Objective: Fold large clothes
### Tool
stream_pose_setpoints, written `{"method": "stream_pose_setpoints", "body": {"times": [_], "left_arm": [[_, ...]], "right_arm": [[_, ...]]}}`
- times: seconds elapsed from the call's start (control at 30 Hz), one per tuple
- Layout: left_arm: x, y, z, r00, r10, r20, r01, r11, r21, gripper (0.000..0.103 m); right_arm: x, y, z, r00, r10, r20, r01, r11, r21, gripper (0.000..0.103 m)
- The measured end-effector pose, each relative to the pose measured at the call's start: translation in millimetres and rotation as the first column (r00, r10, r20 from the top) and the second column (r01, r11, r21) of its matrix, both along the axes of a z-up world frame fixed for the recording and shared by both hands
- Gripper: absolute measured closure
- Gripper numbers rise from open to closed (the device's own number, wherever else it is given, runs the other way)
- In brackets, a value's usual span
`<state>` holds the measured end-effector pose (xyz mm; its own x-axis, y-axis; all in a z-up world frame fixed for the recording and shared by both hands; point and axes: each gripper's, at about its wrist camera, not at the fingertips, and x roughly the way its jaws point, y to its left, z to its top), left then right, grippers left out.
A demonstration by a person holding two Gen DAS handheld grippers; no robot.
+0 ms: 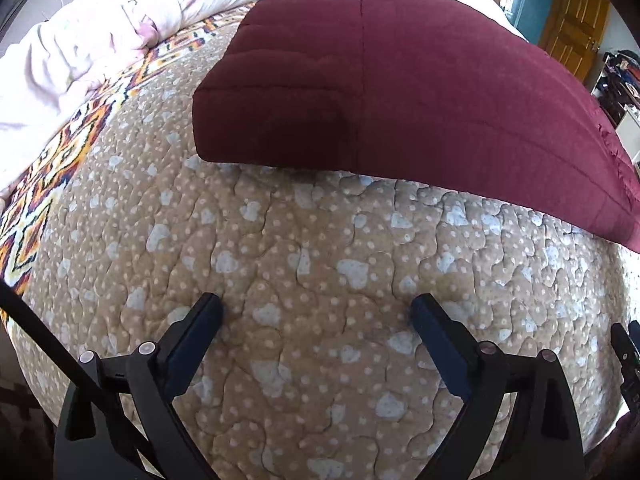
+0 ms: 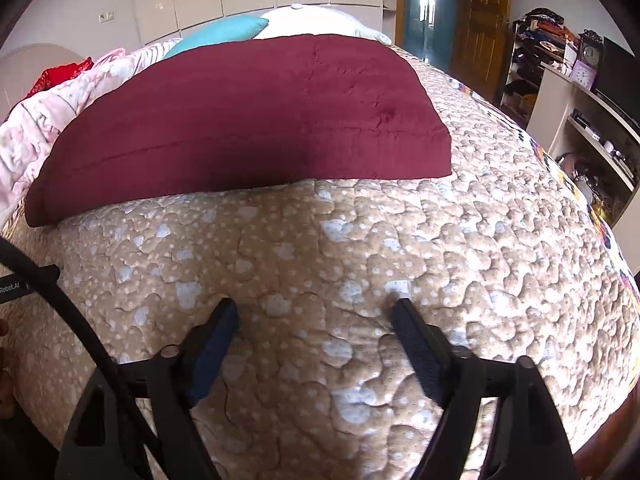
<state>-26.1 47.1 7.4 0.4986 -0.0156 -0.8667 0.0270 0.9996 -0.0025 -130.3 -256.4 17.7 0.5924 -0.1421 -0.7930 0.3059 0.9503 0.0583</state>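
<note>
A dark red quilted blanket [image 1: 420,80] lies folded into a thick flat rectangle on the bed; it also shows in the right wrist view [image 2: 256,120]. My left gripper [image 1: 316,308] is open and empty, over the beige bedspread [image 1: 280,248] in front of the blanket's near edge. My right gripper [image 2: 316,312] is open and empty, over the bedspread [image 2: 360,248] in front of the same edge. Neither gripper touches the blanket.
A pale pink duvet [image 1: 80,40] is heaped along the left of the bed, with a red cloth [image 2: 60,74] behind it. A teal pillow [image 2: 224,32] and a white pillow [image 2: 320,22] lie beyond the blanket. Shelves [image 2: 580,112] and a wooden door [image 2: 480,20] stand right.
</note>
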Motion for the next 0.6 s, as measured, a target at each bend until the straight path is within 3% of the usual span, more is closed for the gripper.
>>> {"method": "stream_pose_setpoints", "body": {"times": [0.17,0.37,0.6], "left_arm": [[-8.2,-2.0,0.5,0.999,0.013,0.049,-0.013,1.0,-0.009,0.007],[-34.0,0.1,9.8,0.994,0.052,0.1,-0.051,0.999,-0.009,0.007],[-81.0,9.8,45.9,0.961,0.106,0.254,-0.101,0.994,-0.033,0.007]], "right_arm": [[1.1,7.4,-3.9,0.999,-0.014,0.028,0.013,0.999,0.032,0.001],[3.6,16.7,-5.4,1.0,-0.007,0.011,0.007,1.0,-0.003,0.001],[-12.4,26.6,-2.6,1.0,-0.021,-0.002,0.021,1.0,-0.014,0.001]]}}
